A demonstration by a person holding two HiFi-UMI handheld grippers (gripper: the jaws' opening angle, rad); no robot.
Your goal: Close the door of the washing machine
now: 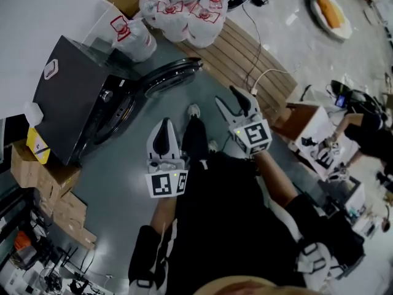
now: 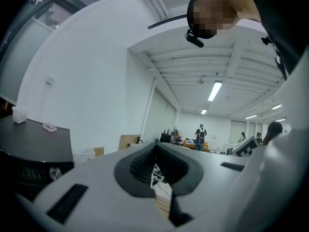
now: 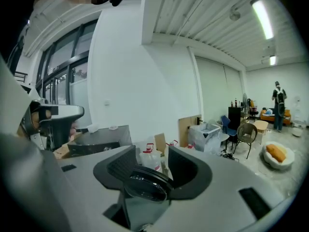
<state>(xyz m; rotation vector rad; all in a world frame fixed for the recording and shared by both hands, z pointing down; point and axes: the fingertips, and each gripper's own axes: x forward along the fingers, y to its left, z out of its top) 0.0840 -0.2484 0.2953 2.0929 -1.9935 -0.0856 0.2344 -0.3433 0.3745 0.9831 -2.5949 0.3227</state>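
Observation:
The dark grey washing machine (image 1: 73, 97) stands at the left of the head view, and its round glass door (image 1: 171, 74) is swung wide open toward the right. My right gripper (image 1: 236, 105) is open, held to the right of the door and clear of it. The right gripper view looks between those open jaws at the door (image 3: 145, 187), with the machine (image 3: 96, 141) behind it. My left gripper (image 1: 164, 137) hangs lower, below the door, shut with nothing in it. In the left gripper view its pads (image 2: 145, 166) meet, and the machine's top (image 2: 34, 139) shows at the left.
Several clear water jugs (image 1: 175, 11) stand on a wooden pallet (image 1: 245, 54) behind the door. Cardboard boxes (image 1: 46, 183) are stacked beside the machine at the lower left. A white cable (image 1: 264, 75) and an open box (image 1: 310, 131) lie to the right. My shoes (image 1: 194, 110) are between the grippers.

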